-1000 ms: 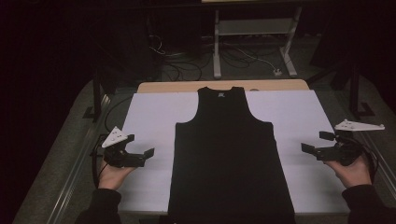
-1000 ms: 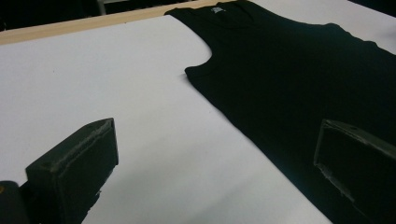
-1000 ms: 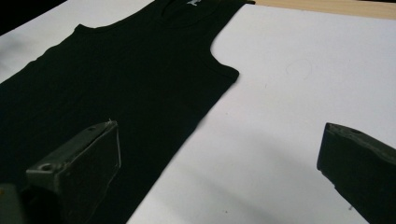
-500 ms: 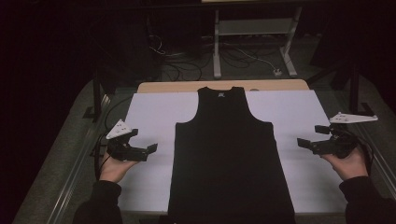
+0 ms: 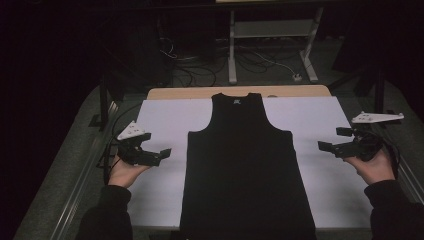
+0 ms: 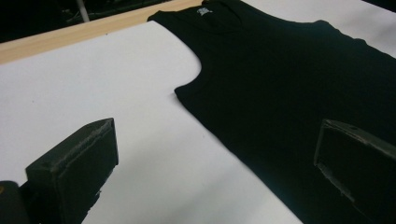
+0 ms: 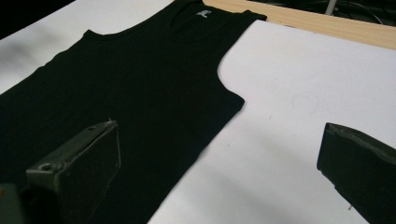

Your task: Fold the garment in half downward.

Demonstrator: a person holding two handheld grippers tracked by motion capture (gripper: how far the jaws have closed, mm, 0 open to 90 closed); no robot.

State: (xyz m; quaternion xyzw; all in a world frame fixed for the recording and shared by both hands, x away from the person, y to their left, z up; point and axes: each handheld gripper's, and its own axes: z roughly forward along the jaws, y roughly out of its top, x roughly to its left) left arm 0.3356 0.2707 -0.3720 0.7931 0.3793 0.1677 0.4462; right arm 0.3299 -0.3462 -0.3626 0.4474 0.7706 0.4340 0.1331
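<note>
At the middle of the counter (image 5: 160, 92), a black tank top (image 5: 245, 165) lies flat and face up on a white sheet (image 5: 165, 120), neck toward the far edge, hem running off the near edge of the sheet. A small pale label sits inside the neckline. Both armholes are spread open and the side seams run roughly straight; fabric looks smooth, no visible folds. The sheet covers most of the counter, leaving a strip of bare wood along the far edge. Left tongs (image 5: 160, 145) are held in the person's left hand (image 5: 122, 172) above the sheet, just beside the garment's left side seam, apart from it, jaws spread wide with nothing between them. In the left gripper view the tongs (image 6: 215, 154) frame the seam below the armhole: one jaw over white sheet, the other over black fabric. Right tongs (image 5: 336, 140) are held in the right hand (image 5: 372, 167) near the sheet's right edge, well apart from the garment, jaws likewise spread and empty. In the right gripper view the tongs (image 7: 217, 154) frame the opposite seam. Beyond the counter: dark floor, cables (image 5: 260, 60), a white frame leg (image 5: 232, 47).
</note>
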